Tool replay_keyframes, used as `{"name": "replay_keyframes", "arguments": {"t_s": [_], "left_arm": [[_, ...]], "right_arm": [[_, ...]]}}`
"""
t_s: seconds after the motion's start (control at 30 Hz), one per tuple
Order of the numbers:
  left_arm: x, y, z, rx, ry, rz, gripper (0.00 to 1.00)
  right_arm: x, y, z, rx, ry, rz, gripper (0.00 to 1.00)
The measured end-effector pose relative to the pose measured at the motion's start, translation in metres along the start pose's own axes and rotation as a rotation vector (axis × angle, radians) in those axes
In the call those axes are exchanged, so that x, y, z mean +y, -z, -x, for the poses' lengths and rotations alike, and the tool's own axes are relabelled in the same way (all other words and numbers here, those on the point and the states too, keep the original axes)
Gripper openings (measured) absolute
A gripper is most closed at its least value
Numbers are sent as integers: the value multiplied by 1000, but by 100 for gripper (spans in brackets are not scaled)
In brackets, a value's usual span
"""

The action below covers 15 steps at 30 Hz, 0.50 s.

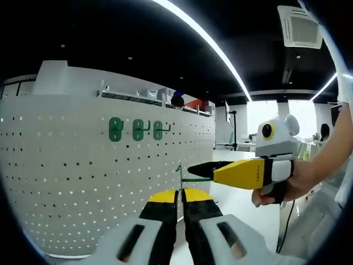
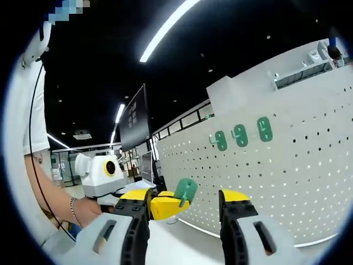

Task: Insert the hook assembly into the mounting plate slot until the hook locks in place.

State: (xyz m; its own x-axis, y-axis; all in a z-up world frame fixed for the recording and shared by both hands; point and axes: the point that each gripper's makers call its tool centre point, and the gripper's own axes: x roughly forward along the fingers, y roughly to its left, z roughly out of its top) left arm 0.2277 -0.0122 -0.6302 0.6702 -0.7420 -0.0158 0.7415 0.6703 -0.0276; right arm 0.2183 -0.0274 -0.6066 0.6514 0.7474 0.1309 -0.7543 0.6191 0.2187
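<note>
Tongs first: the left gripper (image 1: 180, 207) has its yellow-tipped jaws pressed nearly together and pinches the thin green wire of a hook assembly (image 1: 180, 175), which rises just above the tips. In the right gripper view that assembly's green backplate (image 2: 185, 191) shows at those same yellow tips. The right gripper (image 2: 185, 212) stands wide apart with nothing between its jaws; in the left gripper view it reaches in from the side, held by a hand (image 1: 292, 185). The white pegboard (image 1: 83, 165) fills the space behind both tools. Three green hooks (image 1: 137, 130) already hang in a row on it, above and well apart from the held one. A dark monitor (image 2: 134, 118) stands beyond the pegboard's far end.
</note>
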Motion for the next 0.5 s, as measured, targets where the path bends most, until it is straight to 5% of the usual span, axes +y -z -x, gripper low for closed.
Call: {"name": "replay_keyframes", "arguments": {"t_s": [0.5], "left_arm": [[-2, -2, -1, -6, 3, -3, 3]], "right_arm": [[1, 3, -5, 13, 5, -46, 25]]}}
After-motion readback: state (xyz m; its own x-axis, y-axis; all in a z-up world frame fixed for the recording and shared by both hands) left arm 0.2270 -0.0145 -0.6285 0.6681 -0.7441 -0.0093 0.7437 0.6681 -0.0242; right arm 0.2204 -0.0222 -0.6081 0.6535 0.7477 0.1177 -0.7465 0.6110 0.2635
